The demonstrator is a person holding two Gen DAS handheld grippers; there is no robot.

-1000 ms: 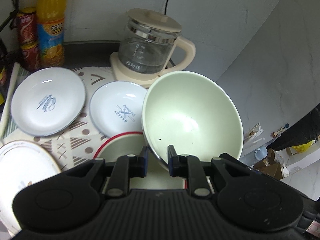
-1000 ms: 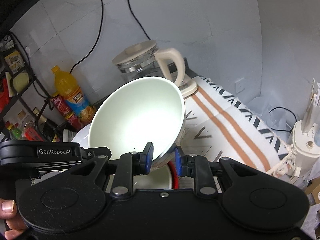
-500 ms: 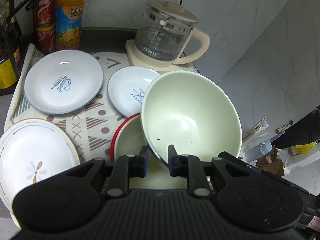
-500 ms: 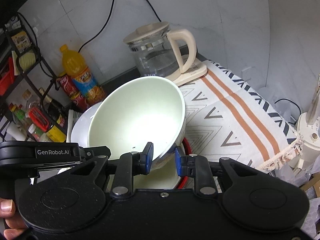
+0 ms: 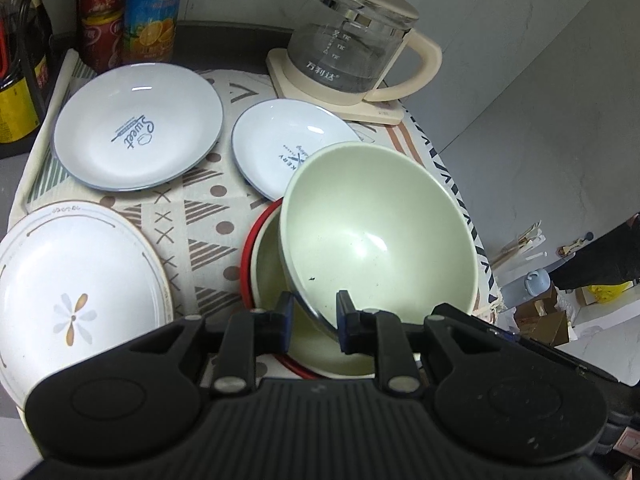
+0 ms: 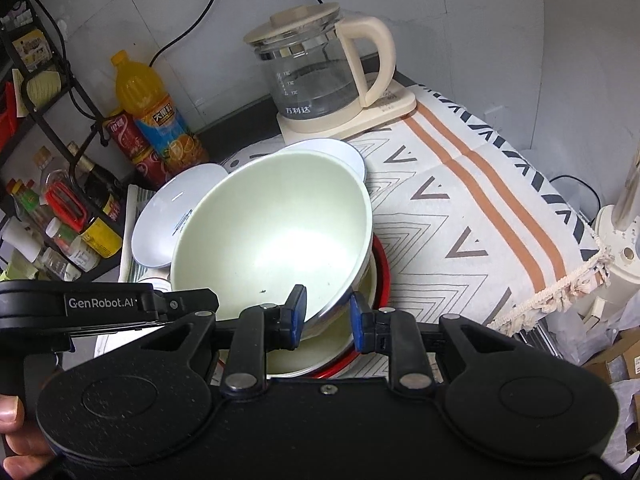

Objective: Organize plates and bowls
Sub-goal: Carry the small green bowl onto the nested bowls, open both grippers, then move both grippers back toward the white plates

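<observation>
Left wrist view: the left gripper (image 5: 313, 316) pinches the near rim of the pale green bowl (image 5: 380, 232), tilted just above the red-rimmed bowl (image 5: 266, 264) on the patterned cloth (image 5: 200, 216), two blue-rimmed plates (image 5: 138, 126) beyond. Right wrist view: the right gripper (image 6: 327, 317) clamps that green bowl's (image 6: 272, 236) rim too, kettle (image 6: 320, 68) behind.

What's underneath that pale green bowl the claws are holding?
Under the tilted green bowl sits a red-rimmed bowl, cream inside, on the patterned cloth. Both the left claw and right claw pinch the green bowl's rim. Most of the lower bowl's inside is covered.
</observation>
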